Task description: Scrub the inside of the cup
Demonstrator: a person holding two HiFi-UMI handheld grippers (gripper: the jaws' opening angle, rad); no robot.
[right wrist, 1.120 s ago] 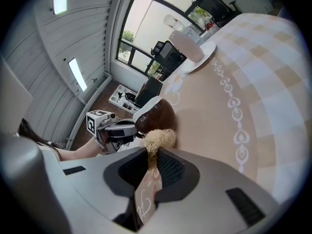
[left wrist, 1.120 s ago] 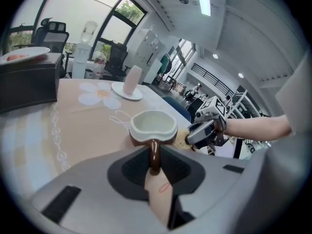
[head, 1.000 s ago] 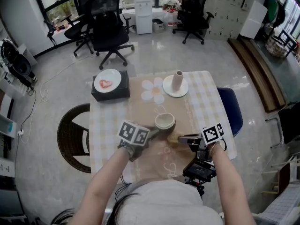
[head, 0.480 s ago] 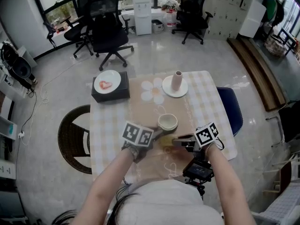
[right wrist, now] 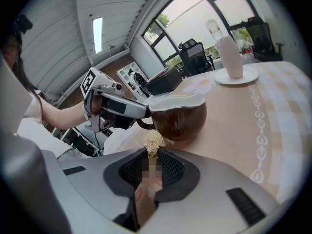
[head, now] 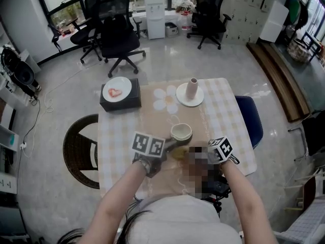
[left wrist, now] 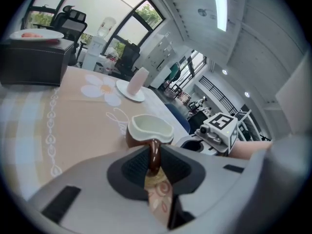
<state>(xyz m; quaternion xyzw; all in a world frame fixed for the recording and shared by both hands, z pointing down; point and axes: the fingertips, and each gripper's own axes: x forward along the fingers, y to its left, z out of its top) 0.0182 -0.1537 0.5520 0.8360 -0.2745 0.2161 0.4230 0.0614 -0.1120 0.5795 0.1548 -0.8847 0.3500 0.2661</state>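
— Where is the cup (head: 181,132) to be found?
— Near the middle of the bench (head: 218,111), over the beige runner (head: 157,117). Its brown handle (left wrist: 154,151) is clamped in the left claw (left wrist: 154,164), whose jaws are closed on it.
— And the right claw (right wrist: 152,165)?
— It is shut narrowly on a scrubber (right wrist: 154,142) with a straw-coloured tuft. The tuft is seen just beside the cup's brown outer wall, outside the white interior.
— What else is carried by the bench?
— A pale vase (head: 192,87) on a white plate (head: 183,98) farther back, and a black box (head: 120,100) at the far left corner.
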